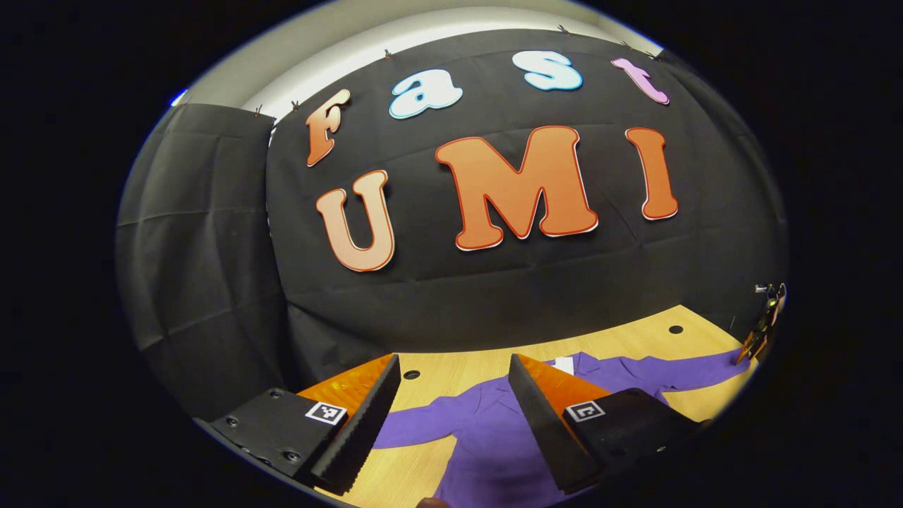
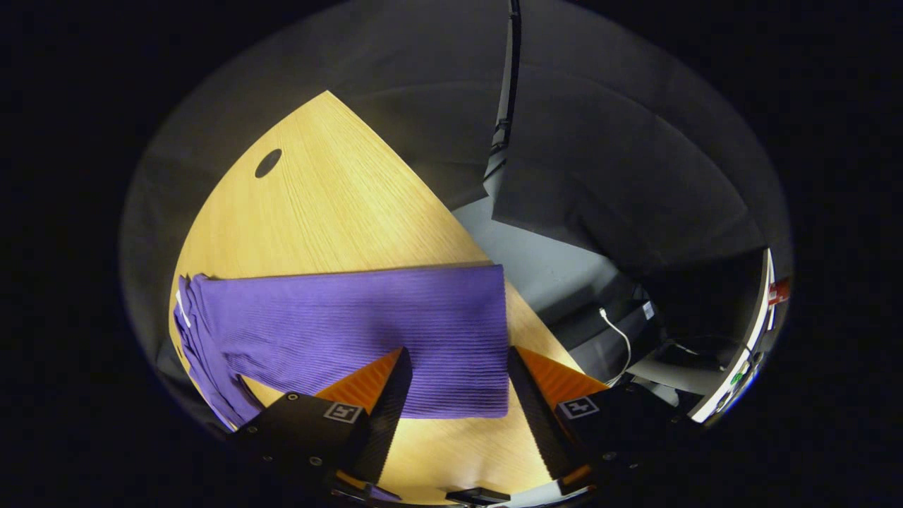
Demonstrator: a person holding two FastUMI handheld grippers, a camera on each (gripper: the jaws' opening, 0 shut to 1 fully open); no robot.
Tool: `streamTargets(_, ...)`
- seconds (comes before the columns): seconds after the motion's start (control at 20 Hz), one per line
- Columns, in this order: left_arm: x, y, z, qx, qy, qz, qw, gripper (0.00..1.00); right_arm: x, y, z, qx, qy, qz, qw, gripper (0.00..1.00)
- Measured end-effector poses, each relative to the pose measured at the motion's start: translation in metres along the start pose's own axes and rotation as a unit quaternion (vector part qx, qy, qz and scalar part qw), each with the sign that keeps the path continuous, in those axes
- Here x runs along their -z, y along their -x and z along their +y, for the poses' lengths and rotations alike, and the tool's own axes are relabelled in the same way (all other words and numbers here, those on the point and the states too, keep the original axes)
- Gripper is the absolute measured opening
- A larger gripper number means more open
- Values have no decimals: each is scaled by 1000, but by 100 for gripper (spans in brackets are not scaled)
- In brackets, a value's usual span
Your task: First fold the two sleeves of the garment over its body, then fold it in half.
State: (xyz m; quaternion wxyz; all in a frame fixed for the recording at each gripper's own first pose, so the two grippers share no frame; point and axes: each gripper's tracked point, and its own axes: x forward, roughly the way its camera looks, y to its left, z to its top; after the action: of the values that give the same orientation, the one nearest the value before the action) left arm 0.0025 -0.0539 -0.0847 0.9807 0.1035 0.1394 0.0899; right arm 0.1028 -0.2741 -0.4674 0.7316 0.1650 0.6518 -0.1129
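My left hand-held gripper is held above the bench with its 2 fingers spread wide and nothing between them. Beyond and below its fingers the purple garment lies flat on the wood, collar toward the black wall cloth, 1 sleeve stretched out to the right and the other running left under my left finger. My right hand-held gripper is also wide open and gripping nothing; it hangs over a sleeve lying straight across the bench, the cuff end just between the fingertips. The bench edge and a white cable sit beyond.
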Motion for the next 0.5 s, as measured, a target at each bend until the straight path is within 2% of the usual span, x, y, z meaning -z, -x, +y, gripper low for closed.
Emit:
streamTargets(0.05, 1, -1, 0, -1, 2, 3, 1000, 96, 2, 0, -3, 10, 1, 6, 1000, 71)
streamTargets(0.1, 4, 0, 1, -2, 4, 6, 1000, 100, 3, -2, -2, 15, -3, 7, 1000, 64)
streamTargets(0.2, 3, 3, 3, -3, 4, 6, 1000, 97, -1, -1, 1, 14, -8, 4, 1000, 34)
streamTargets(0.25, 1, 3, 5, -3, 2, 2, 1000, 100, -4, -2, 1, 13, -14, 0, 1000, 26)
streamTargets(0.3, 0, 4, 6, -3, -1, -1, 1000, 96, -4, -1, 3, 8, -24, 0, 1000, 8)
streamTargets(0.35, 1, 4, 6, -1, -4, -1, 1000, 96, -1, 0, 6, 1, -29, 6, 1000, 11)
streamTargets(0.4, 3, 5, 6, 1, -6, -1, 1000, 96, 3, 2, 12, -18, -38, 11, 999, 6)
streamTargets(0.5, 3, 6, 9, 6, -5, -4, 1000, 96, 0, 11, 18, -30, -57, -5, 998, 4)
